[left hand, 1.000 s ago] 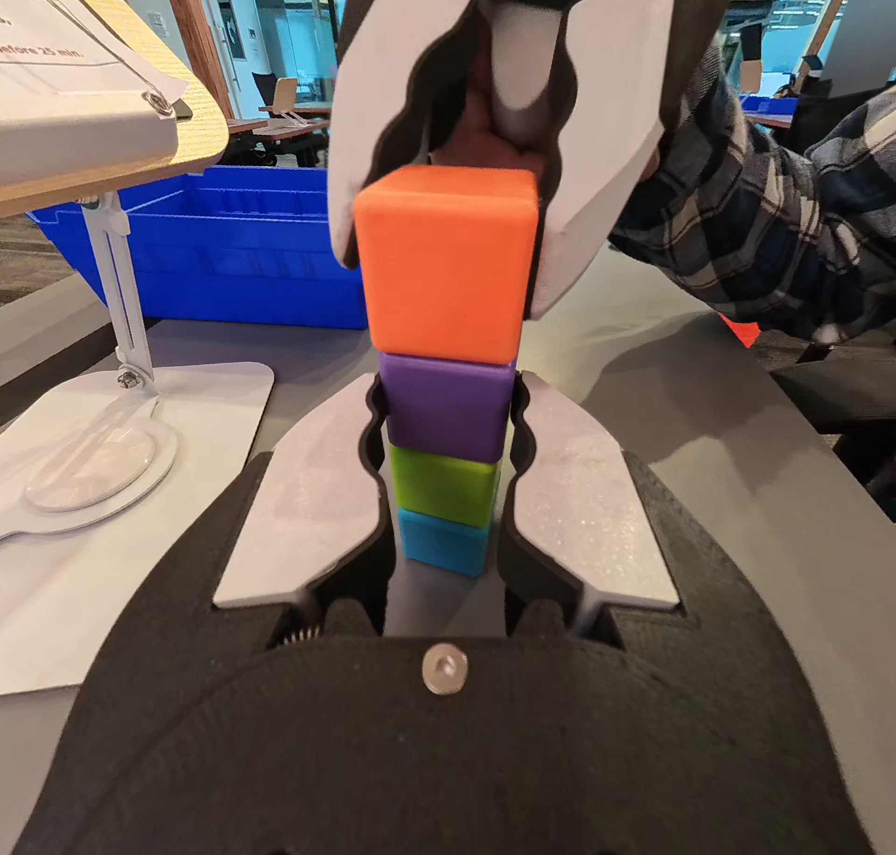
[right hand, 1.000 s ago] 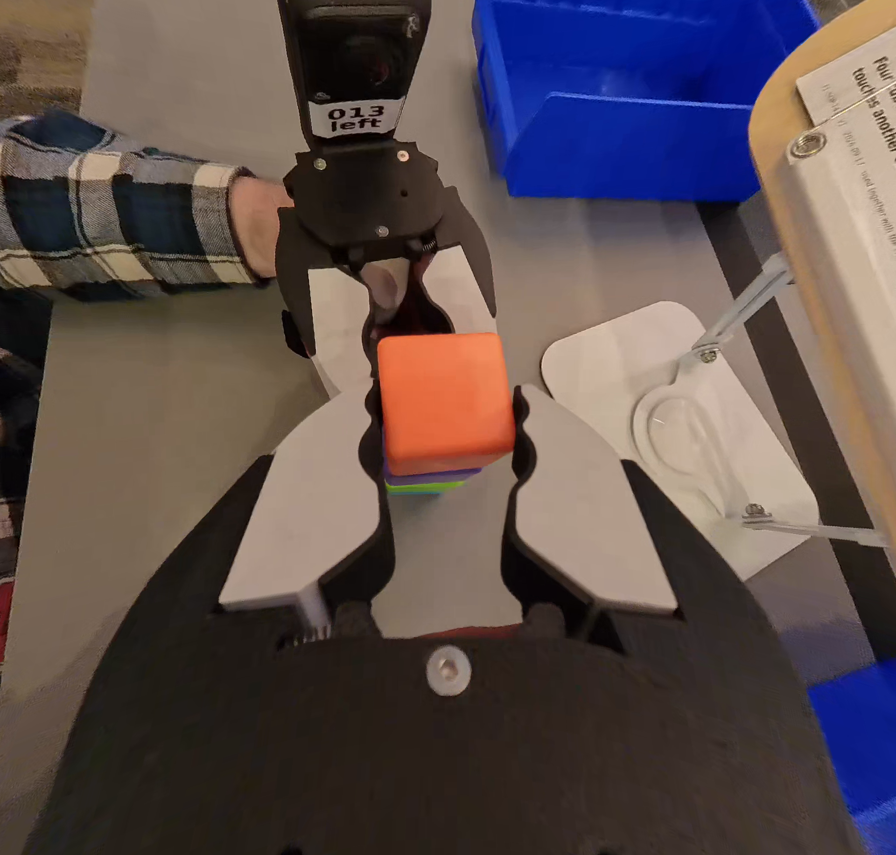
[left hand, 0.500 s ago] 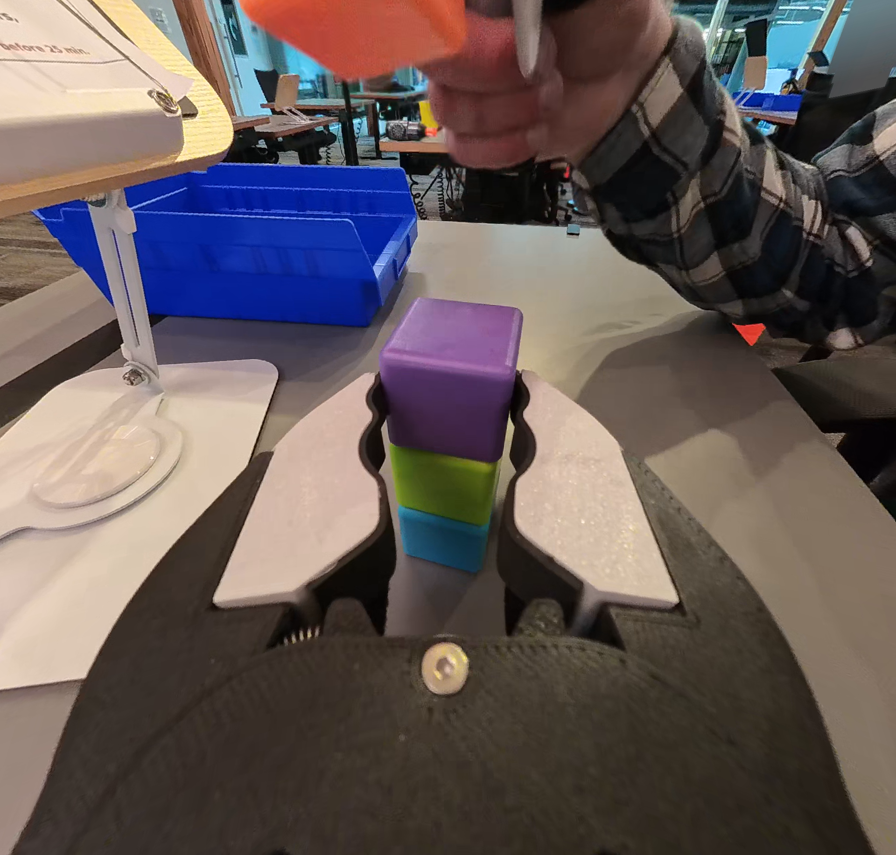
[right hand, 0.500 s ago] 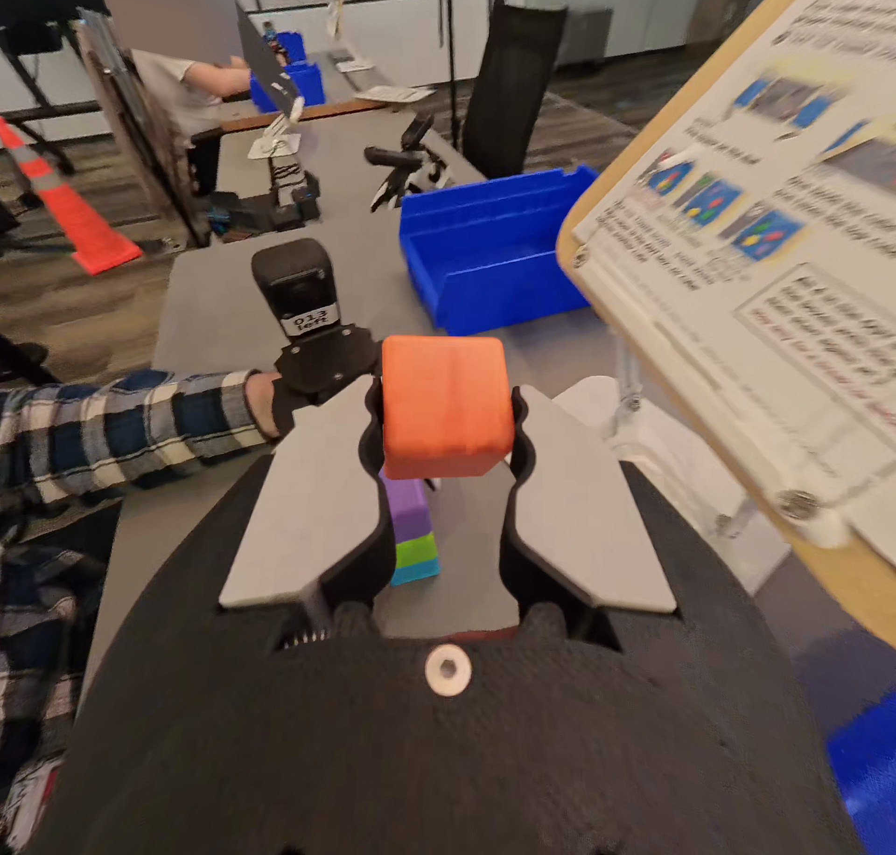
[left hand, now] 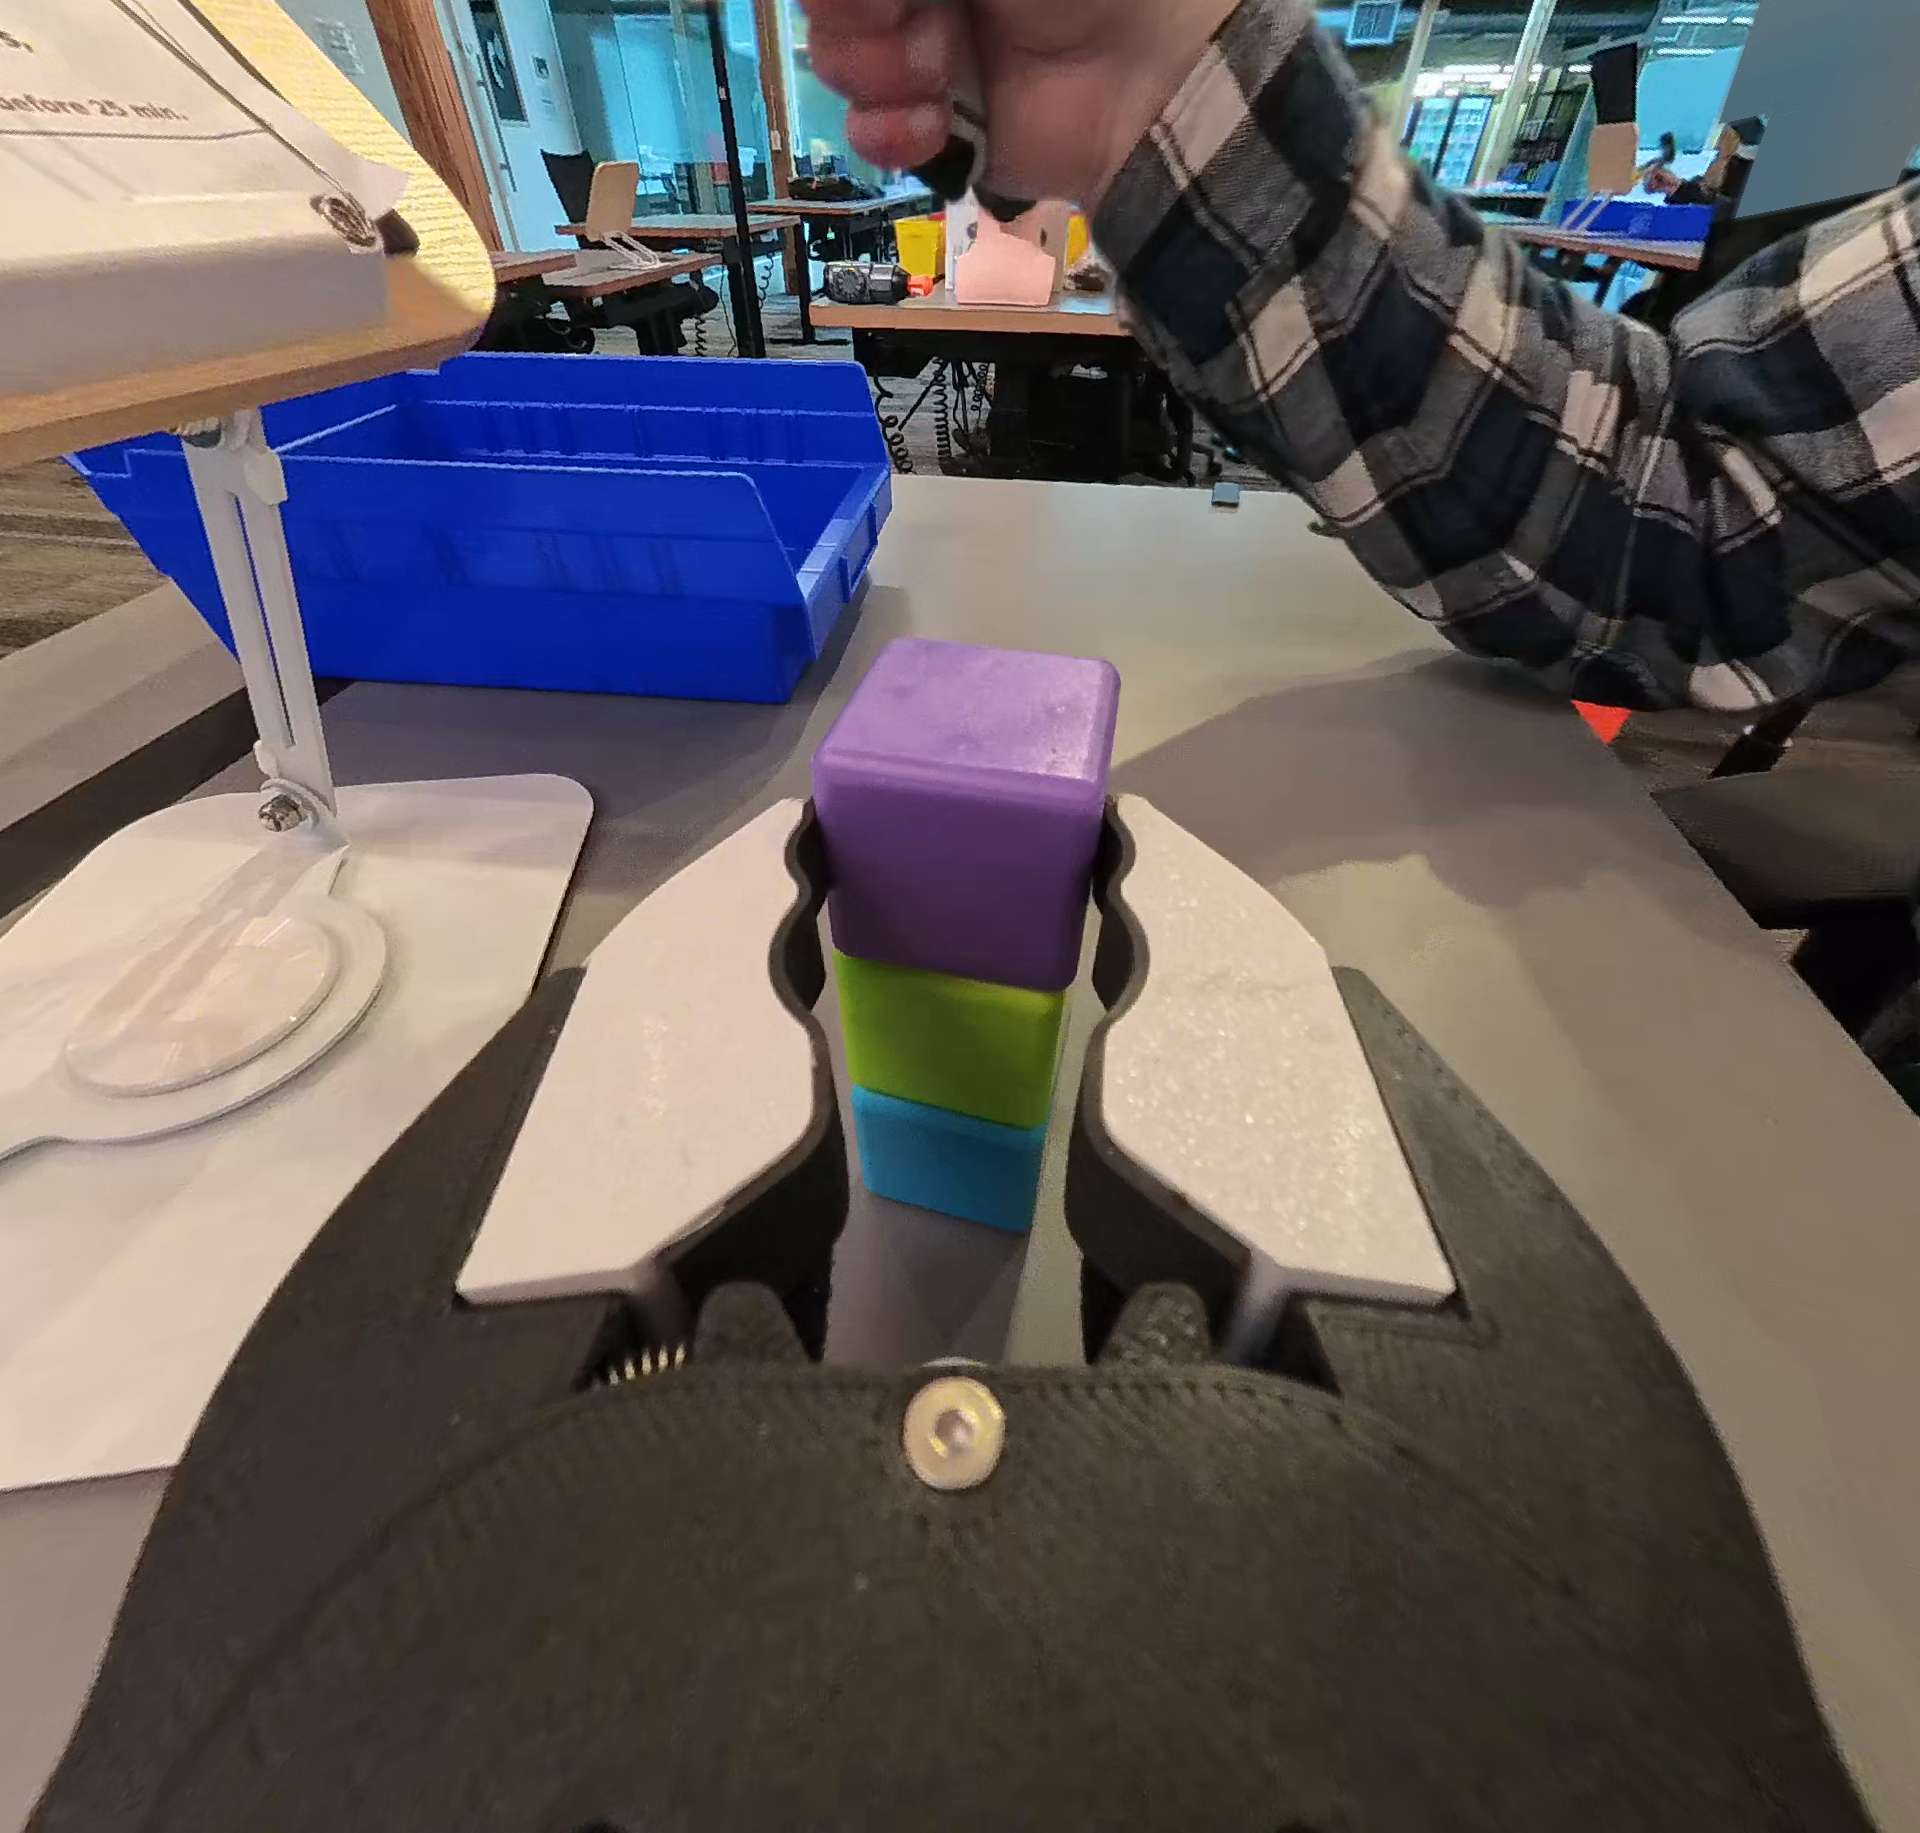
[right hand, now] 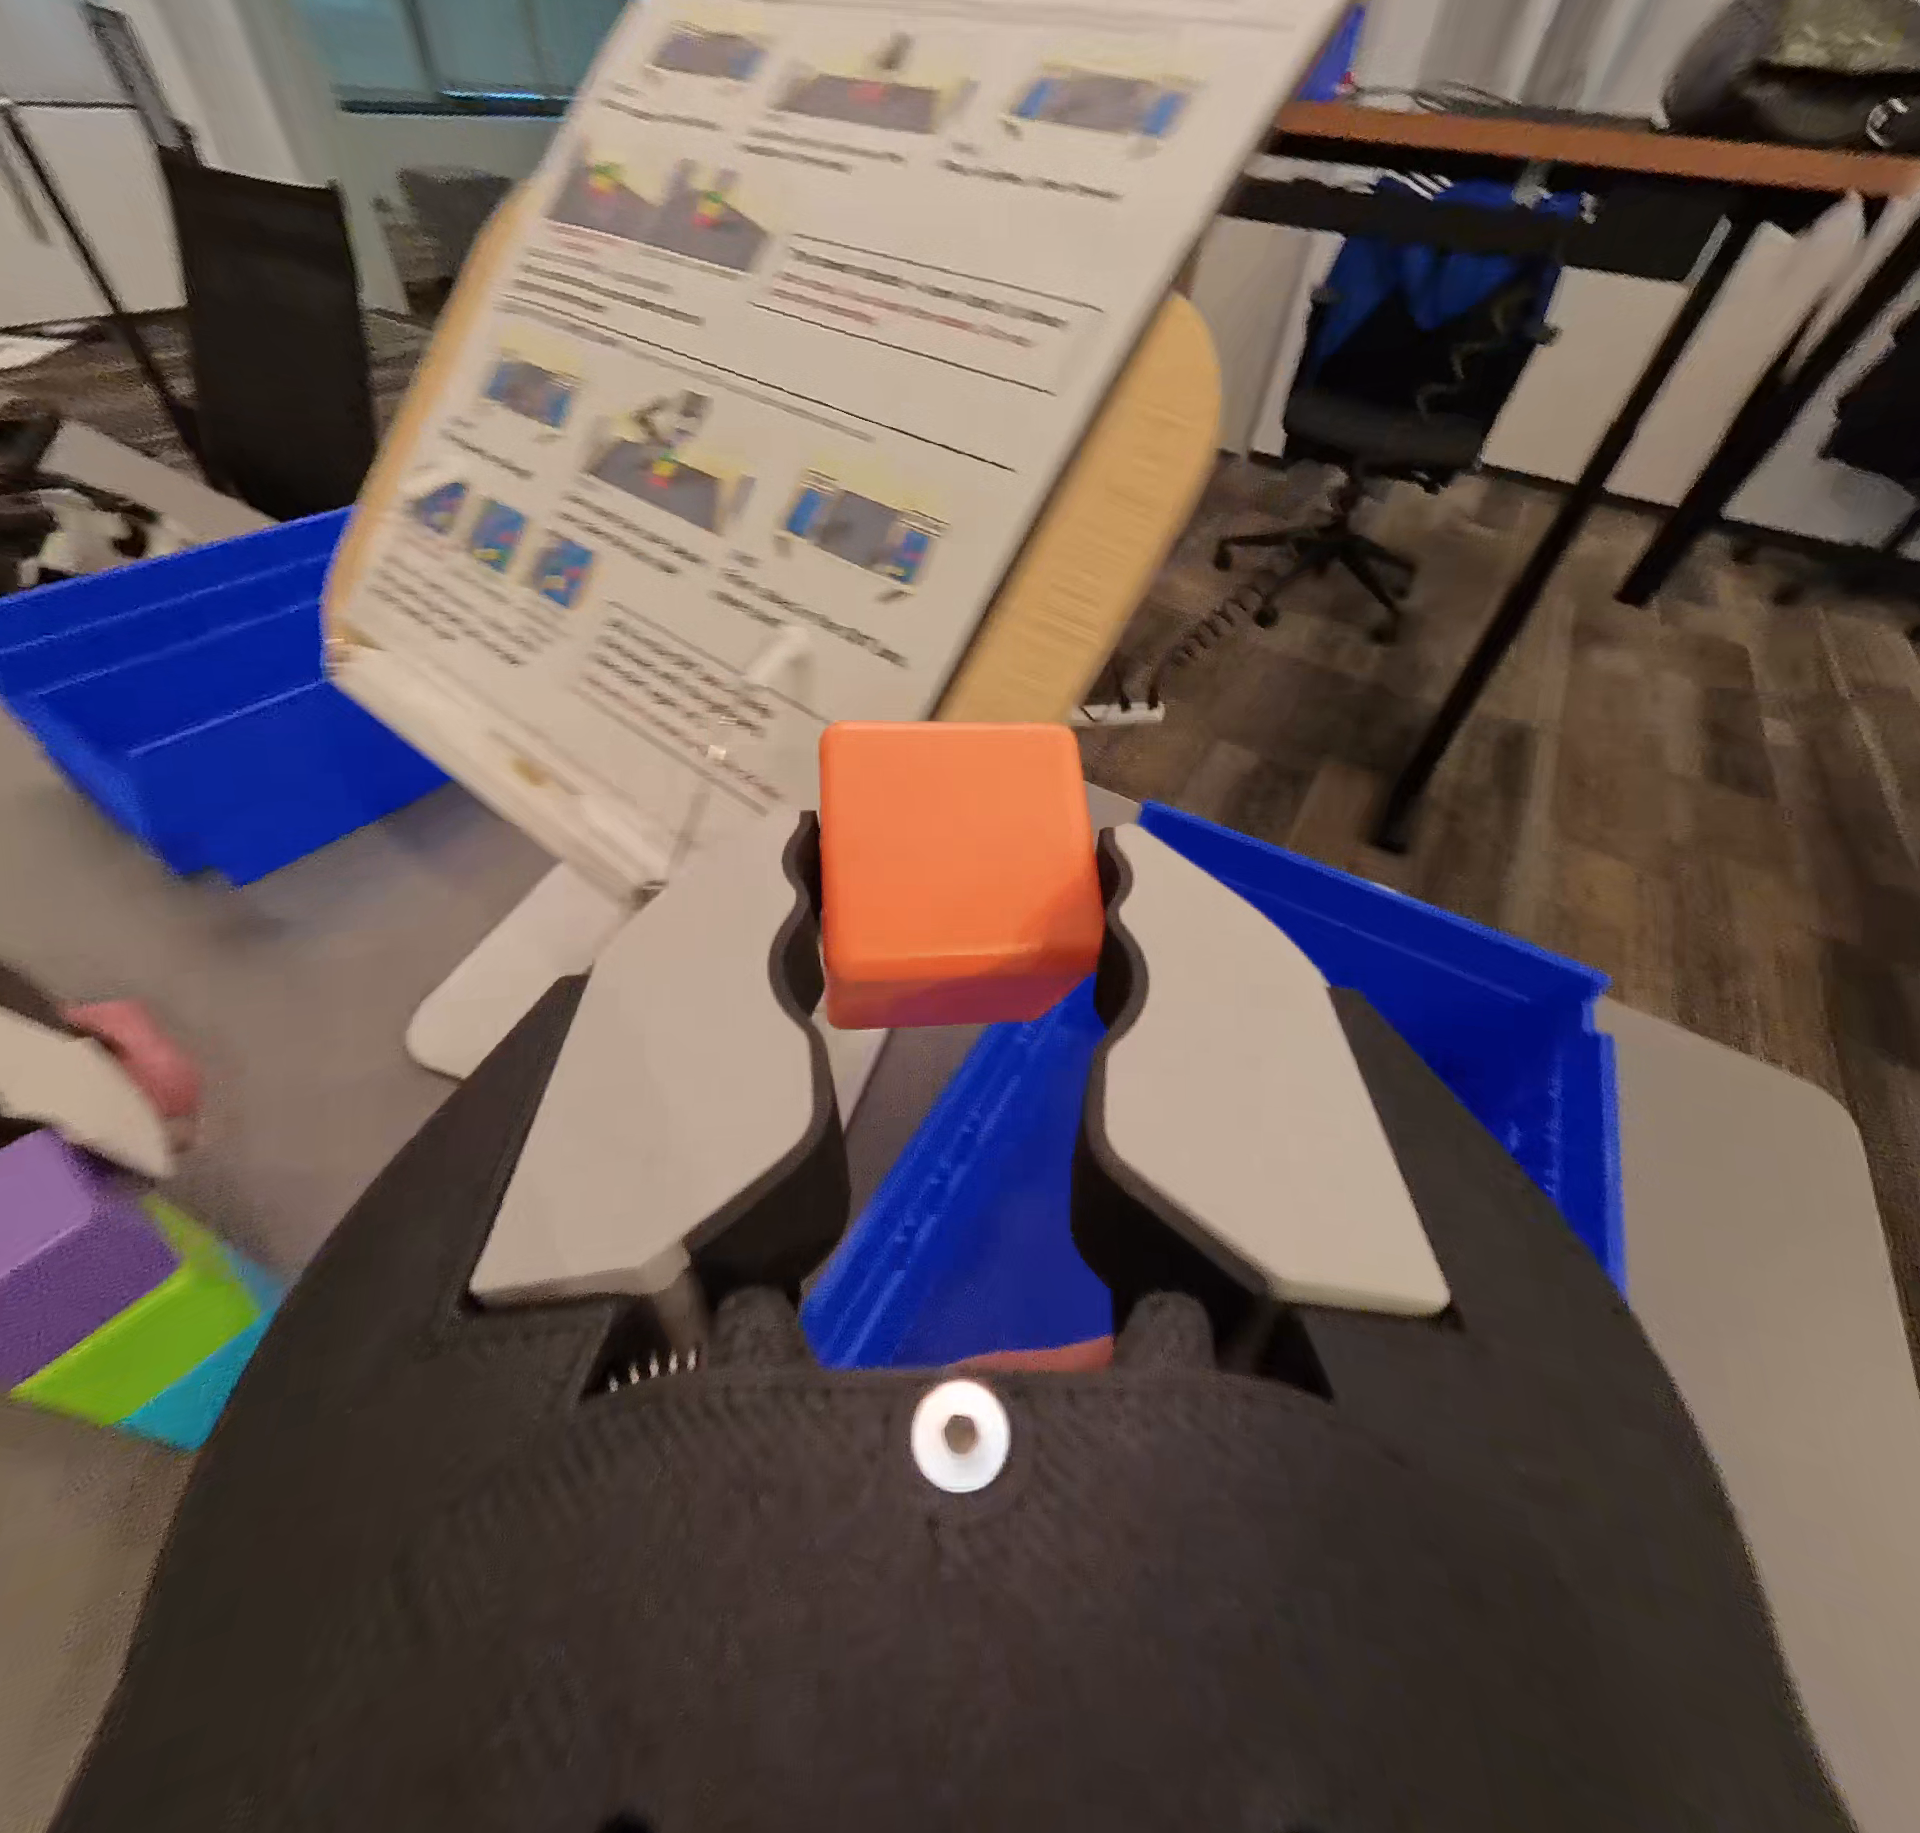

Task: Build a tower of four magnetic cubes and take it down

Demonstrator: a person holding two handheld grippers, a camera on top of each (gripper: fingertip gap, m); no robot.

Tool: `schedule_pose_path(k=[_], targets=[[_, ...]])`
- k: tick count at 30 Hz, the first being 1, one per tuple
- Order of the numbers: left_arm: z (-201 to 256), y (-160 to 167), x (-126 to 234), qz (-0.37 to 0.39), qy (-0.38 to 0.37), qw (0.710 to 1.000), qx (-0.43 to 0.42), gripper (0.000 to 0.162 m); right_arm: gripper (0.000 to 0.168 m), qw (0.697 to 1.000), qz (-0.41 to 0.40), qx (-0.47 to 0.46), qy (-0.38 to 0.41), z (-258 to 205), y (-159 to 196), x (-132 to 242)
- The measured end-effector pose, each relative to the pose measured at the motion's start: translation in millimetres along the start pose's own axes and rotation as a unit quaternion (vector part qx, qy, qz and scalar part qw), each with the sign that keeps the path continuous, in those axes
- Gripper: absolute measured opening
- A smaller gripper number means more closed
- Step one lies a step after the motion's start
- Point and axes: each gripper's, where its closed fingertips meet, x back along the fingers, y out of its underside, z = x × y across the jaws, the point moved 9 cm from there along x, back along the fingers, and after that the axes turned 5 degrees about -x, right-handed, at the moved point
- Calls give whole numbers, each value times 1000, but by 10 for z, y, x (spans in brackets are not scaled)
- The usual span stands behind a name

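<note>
On the grey bench (left hand: pixel 1299 640), a blue bin (left hand: pixel 540 557) at left shows nothing inside. The left tool (left hand: pixel 961 869) is clamped on the purple cube (left hand: pixel 961 807), which sits on a green cube (left hand: pixel 951 1051) over a cyan cube (left hand: pixel 945 1165). To the right, the right tool (right hand: pixel 956 874), raised, grips the orange cube (right hand: pixel 951 848) above a second bin (right hand: pixel 1455 1035); its contents are hidden.

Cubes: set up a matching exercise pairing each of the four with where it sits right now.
Things:
1. orange cube
2. purple cube
3. green cube
4. blue cube

Places:
A. bottom of the stack, on the table
B. top of the stack, between the left gripper fingers
C. middle of the stack
D. held in the right gripper, off the stack

Pairs: 1-D, 2-B, 3-C, 4-A
</note>
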Motion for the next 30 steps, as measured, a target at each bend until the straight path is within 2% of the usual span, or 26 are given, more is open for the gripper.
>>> schedule_pose_path(k=[4, 10, 15, 18, 24, 25, 28, 30], targets=[[-1, -1, 0, -1, 0, 1000, 0, 49, 51, 998, -41, -27, 43, 354, 226, -350], [-1, -5, -3, -2, 1, 1000, -1, 49, 51, 987, -136, -40, 77, 661, 694, -1069], [-3, -7, -7, -3, 2, 1000, -2, 49, 51, 969, -219, -48, 105, 951, 1067, -1580], [-6, -8, -8, -3, 4, 1000, -1, 49, 51, 956, -264, -49, 119, 1075, 1266, -1765], [-7, -13, -20, -4, 5, 1000, -2, 49, 51, 936, -332, -55, 105, 1102, 1510, -1909], [-9, -12, -19, -4, 6, 1000, -2, 49, 55, 935, -333, -58, 105, 1107, 1499, -1895], [-11, -11, -17, -4, 6, 1000, -1, 49, 65, 946, -298, -71, 107, 1127, 1340, -1749], [-8, -12, -19, -4, 6, 1000, -1, 49, 63, 956, -267, -61, 104, 1077, 1168, -1567]])
